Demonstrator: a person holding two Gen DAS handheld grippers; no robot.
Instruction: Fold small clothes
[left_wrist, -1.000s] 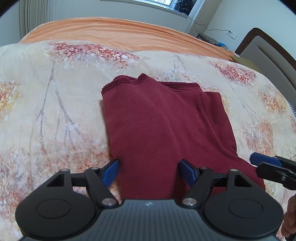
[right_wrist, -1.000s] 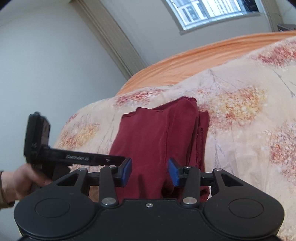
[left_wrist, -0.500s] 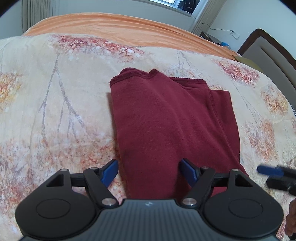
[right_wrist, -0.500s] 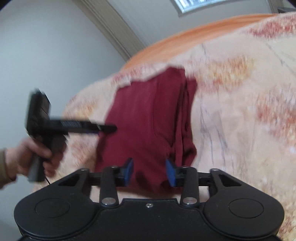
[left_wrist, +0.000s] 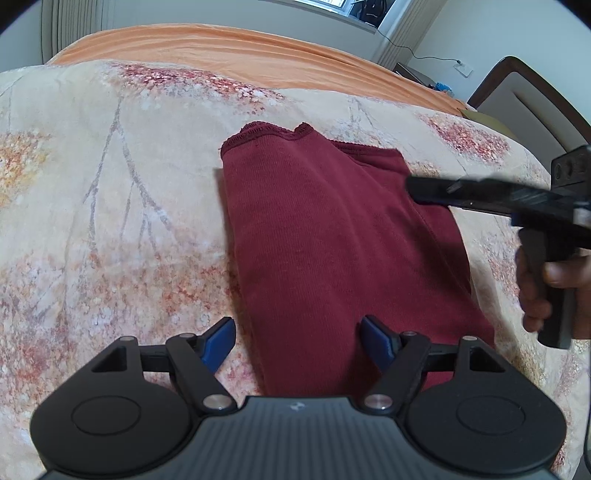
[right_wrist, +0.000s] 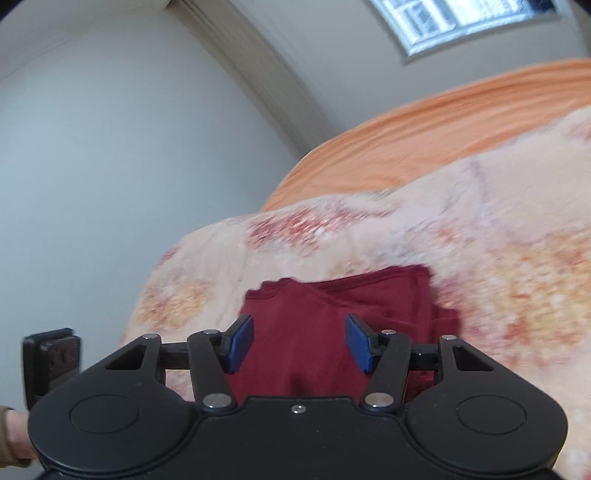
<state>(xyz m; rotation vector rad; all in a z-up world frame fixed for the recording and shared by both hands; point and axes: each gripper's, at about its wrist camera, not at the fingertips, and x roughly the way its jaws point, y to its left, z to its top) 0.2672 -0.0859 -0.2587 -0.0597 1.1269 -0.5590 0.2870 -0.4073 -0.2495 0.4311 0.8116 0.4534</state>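
A dark red garment (left_wrist: 332, 236) lies folded into a narrow rectangle on the floral blanket (left_wrist: 110, 206). My left gripper (left_wrist: 297, 341) is open and empty, hovering over the garment's near end. My right gripper (right_wrist: 299, 341) is open and empty, raised over the garment (right_wrist: 325, 332). In the left wrist view the right gripper (left_wrist: 413, 188) reaches in from the right above the garment's far right part, its body held by a hand (left_wrist: 543, 288).
An orange sheet (left_wrist: 229, 51) covers the far part of the bed. A dark headboard (left_wrist: 532, 96) stands at the right. A wall and window (right_wrist: 469, 22) lie beyond the bed. The left gripper's body (right_wrist: 51, 362) shows at the lower left of the right wrist view.
My right gripper has risen and moved forward over the garment, and its jaws have opened wider. My left gripper has drawn back slightly, still open.
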